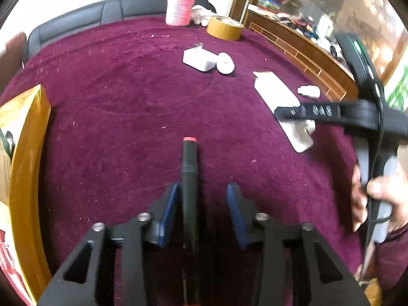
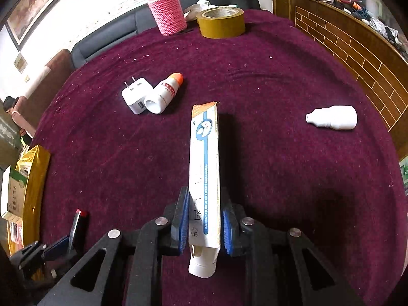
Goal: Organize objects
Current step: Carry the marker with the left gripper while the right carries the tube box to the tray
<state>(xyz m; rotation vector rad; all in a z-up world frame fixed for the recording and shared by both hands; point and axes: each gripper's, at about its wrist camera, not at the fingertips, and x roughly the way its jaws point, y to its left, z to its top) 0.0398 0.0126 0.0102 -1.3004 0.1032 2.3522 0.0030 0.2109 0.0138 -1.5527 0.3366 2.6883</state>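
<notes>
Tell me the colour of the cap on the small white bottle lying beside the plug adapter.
Orange; the bottle cap shows best in the right wrist view.

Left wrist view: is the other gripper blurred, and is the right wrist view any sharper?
Left wrist view: the right gripper is motion-smeared and the window behind is blown out. Right wrist view: the long box is crisp, and it casts a dark shadow to its right.

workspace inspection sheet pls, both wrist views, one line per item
surface: maroon cloth, lint-specked
job's things: long carton; black marker; charger plug touching orange-capped bottle; white bottle lying alone
clutter: tape roll, pink-sleeved flask, yellow box at left edge
grippers: right gripper shut on carton; left gripper jaws apart, marker against one pad
cables: black cable along right handle
surroundings: sofa, wooden shelf
</notes>
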